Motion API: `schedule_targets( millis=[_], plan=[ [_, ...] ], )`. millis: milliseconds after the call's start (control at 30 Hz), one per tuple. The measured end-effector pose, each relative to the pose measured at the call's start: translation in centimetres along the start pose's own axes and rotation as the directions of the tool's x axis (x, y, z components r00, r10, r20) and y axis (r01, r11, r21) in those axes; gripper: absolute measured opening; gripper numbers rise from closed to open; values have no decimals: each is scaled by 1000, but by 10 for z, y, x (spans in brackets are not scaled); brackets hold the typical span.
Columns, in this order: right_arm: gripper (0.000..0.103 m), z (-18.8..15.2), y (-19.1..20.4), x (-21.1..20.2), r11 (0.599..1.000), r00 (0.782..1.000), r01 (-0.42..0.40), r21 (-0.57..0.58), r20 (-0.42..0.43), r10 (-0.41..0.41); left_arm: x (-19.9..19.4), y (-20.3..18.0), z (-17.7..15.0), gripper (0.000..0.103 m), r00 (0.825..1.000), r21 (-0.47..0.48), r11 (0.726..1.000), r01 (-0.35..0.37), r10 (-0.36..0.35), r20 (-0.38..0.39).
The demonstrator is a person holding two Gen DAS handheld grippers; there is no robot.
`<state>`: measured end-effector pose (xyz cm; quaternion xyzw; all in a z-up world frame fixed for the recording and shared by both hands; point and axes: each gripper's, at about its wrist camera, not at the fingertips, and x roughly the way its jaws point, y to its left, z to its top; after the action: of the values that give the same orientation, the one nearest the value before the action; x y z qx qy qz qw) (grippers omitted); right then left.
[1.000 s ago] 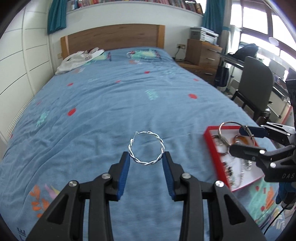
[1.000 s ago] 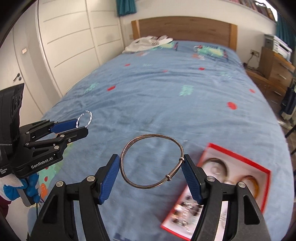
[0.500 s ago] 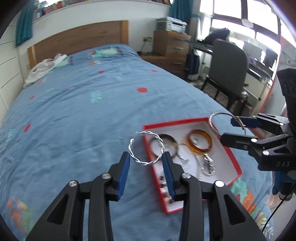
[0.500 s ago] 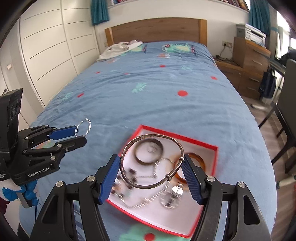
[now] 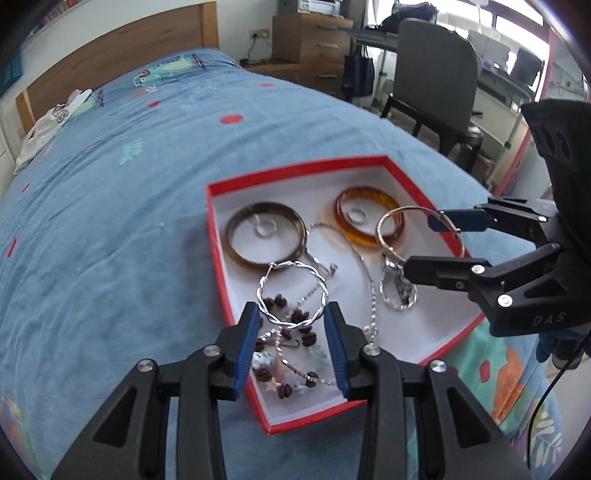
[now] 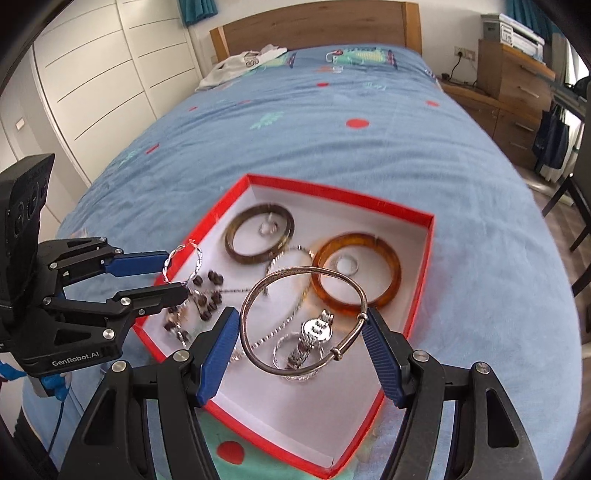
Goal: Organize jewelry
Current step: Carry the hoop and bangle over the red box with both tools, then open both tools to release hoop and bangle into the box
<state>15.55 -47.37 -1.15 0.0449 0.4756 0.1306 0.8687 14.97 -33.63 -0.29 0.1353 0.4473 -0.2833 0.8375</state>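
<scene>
A red box [image 5: 295, 170] with a white floor lies on the blue bedcover, also seen in the right wrist view [image 6: 332, 192]. It holds a dark bangle [image 5: 231, 240], an amber bangle [image 5: 354, 237], a watch [image 6: 314, 331], brown beads [image 5: 277, 302] and chains. My left gripper [image 5: 291, 314] hangs over the box's near left part, shut on a twisted silver hoop [image 5: 291, 325]. My right gripper [image 6: 301, 325] hangs over the box's middle, shut on a thin metal bangle [image 6: 306, 270]. Each gripper shows in the other's view, the right one [image 5: 424, 243] and the left one [image 6: 173, 269].
The blue bedcover [image 6: 332, 140] spreads beyond the box up to a wooden headboard [image 6: 317, 26], where a white garment [image 6: 243, 62] lies. A dark chair [image 5: 436, 70] and wooden drawers [image 5: 314, 40] stand to the right of the bed, white wardrobe doors [image 6: 92, 74] to the left.
Both grippers have swung to the right and sunk until they hang over the red box, each still holding its ring. The box now fills the middle of both views.
</scene>
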Motion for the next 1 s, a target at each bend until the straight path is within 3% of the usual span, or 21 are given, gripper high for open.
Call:
schedule_targets(
  millis=[200, 467, 733, 1000],
  plan=[
    [68, -8, -8, 16, 999, 999, -34, -11, -30, 33, 16, -1, -8, 34, 999, 8, 1000, 7, -7, -42],
    [68, -12, -5, 24, 990, 997, -46, -130, -66, 38, 26, -6, -16, 34, 998, 25, 1000, 17, -16, -62],
    [68, -16, 13, 36, 925, 977, -32, -378, -205, -50, 27, -4, -16, 35, 998, 28, 999, 30, -29, -55],
    [69, -21, 16, 38, 898, 971, -17, -440, -223, -91, 27, -2, -17, 35, 998, 34, 999, 29, -27, -53]
  ],
)
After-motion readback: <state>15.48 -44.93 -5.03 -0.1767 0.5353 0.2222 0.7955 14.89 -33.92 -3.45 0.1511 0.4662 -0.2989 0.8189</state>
